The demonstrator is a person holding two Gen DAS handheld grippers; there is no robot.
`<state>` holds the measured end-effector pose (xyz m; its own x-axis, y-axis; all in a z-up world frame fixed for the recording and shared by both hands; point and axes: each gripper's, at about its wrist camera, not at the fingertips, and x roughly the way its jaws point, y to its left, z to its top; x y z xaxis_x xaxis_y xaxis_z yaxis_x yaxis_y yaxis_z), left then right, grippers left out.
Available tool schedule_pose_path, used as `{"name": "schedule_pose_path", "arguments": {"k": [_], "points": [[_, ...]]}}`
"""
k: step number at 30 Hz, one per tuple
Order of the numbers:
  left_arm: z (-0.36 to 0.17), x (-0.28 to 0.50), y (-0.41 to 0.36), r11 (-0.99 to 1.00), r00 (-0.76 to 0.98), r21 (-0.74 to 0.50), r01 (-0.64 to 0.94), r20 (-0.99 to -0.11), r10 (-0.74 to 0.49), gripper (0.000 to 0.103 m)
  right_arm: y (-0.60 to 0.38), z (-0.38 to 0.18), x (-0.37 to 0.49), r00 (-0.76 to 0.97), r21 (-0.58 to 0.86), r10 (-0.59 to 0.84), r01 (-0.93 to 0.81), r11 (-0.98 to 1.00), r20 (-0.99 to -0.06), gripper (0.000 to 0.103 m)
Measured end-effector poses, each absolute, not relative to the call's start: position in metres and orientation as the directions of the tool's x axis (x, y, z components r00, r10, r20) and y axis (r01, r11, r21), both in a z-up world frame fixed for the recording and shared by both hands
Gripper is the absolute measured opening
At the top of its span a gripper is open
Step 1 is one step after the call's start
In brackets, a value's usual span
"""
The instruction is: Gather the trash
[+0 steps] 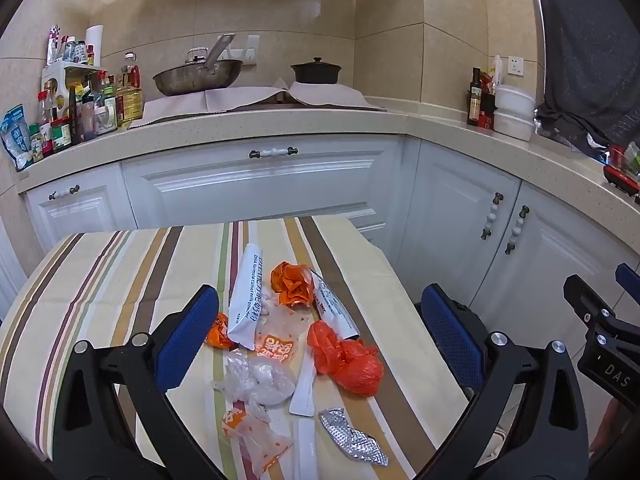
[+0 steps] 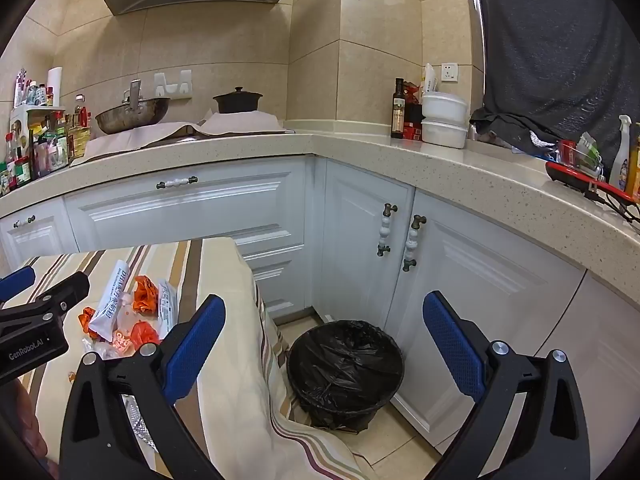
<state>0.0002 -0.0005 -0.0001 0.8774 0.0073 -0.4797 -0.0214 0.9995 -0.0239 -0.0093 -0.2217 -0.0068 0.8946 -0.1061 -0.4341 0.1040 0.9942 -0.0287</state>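
A: Where does the trash sit?

B: It's heaped on the striped worktop [image 1: 100, 280]: two long white sachets, one [image 1: 246, 300] lying over the pile and another [image 1: 334, 306] to its right, a crumpled orange wrapper [image 1: 292, 284] at the far side, an orange bag [image 1: 348, 356] on the right, a clear plastic wad [image 1: 256, 380] near the middle, and a foil blister strip [image 1: 352, 436] at the near edge. The bin [image 2: 346, 372], lined in black, stands on the floor to the right of the worktop, in the cabinet corner.

A: And the claws?

B: The left claw [image 1: 320, 336] hangs above the pile, spread wide, holding nothing. The right claw [image 2: 324, 352] is equally wide and empty, looking down toward the bin.

A: So nothing is collected yet?

B: I'd judge not; the bin shows only its liner.

A: How should the first grab go?

B: Drop the left claw straight onto one loose piece. The orange bag looks bulky and soft, so closing around its middle should hold. Avoid the flat sachets first; they lie flush and may slide. Thin film could drag its neighbours along, so lift slowly, then carry right and let go only once it is over the bin's mouth.
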Motion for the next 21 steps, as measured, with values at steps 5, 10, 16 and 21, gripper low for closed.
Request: {"name": "schedule_pose_path", "arguments": {"k": [5, 10, 16, 21], "points": [[-0.0006, 0.0009, -0.0001, 1.000, 0.878, -0.022, -0.022, -0.479, 0.009, 0.099, -0.2225, -0.0067, -0.0092, 0.897, -0.026, -0.105, 0.104, 0.994, -0.429, 0.096], [-0.0002, 0.0006, -0.0010, 1.000, 0.880, -0.018, -0.020, -0.475, 0.009, 0.099, -0.2231, -0.0068, -0.0088, 0.897, -0.025, -0.105, 0.105, 0.994, -0.429, 0.096], [-0.0018, 0.0033, 0.0003, 1.000, 0.877, -0.022, -0.021, -0.480, 0.008, 0.099, -0.2233, -0.0065, -0.0090, 0.898, -0.026, -0.105, 0.104, 0.994, -0.428, 0.096], [0.0010, -0.0012, 0.0008, 1.000, 0.879, -0.019, -0.023, -0.477, 0.011, 0.099, -0.2231, -0.0067, -0.0089, 0.897, -0.025, -0.106, 0.105, 0.994, -0.429, 0.096]]}}
